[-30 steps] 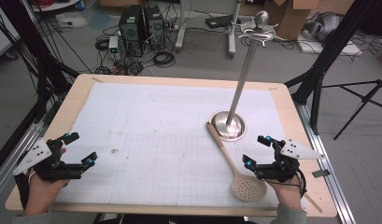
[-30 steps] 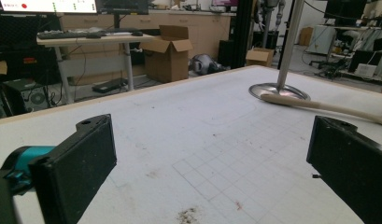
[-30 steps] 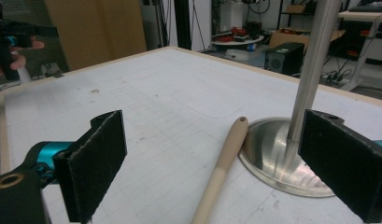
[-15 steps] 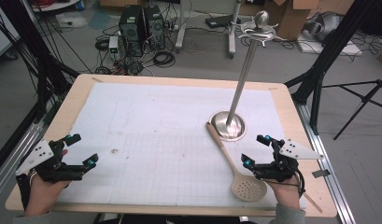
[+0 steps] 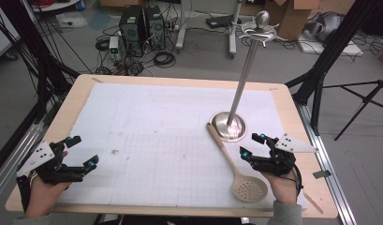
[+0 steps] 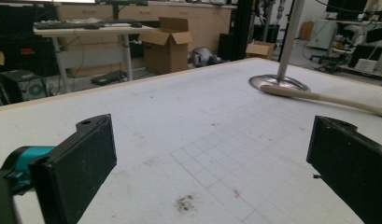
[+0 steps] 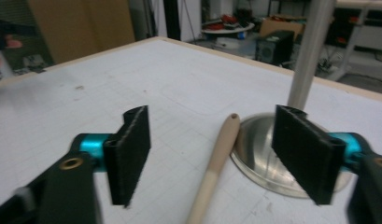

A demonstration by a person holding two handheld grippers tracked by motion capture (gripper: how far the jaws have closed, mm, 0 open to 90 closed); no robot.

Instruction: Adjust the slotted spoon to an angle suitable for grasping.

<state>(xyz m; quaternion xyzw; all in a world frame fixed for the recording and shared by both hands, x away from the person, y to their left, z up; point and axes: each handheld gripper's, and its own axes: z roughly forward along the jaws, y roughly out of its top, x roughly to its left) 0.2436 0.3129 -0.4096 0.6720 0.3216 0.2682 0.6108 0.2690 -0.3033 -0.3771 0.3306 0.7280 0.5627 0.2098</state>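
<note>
Diagonally: spoon (image 5: pixel 231 159) handle toward stand base (image 5: pixel 228 125).

Metal stand (image 5: pixel 236 98) beside spoon handle (image 5: pixel 223 146)

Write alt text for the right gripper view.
The right gripper stands open, its two black jaws on either side of the handle of a pale wooden slotted spoon lying on the white gridded mat. Past the handle's tip stands the round base of a silver metal utensil stand, its pole rising upward.
</note>
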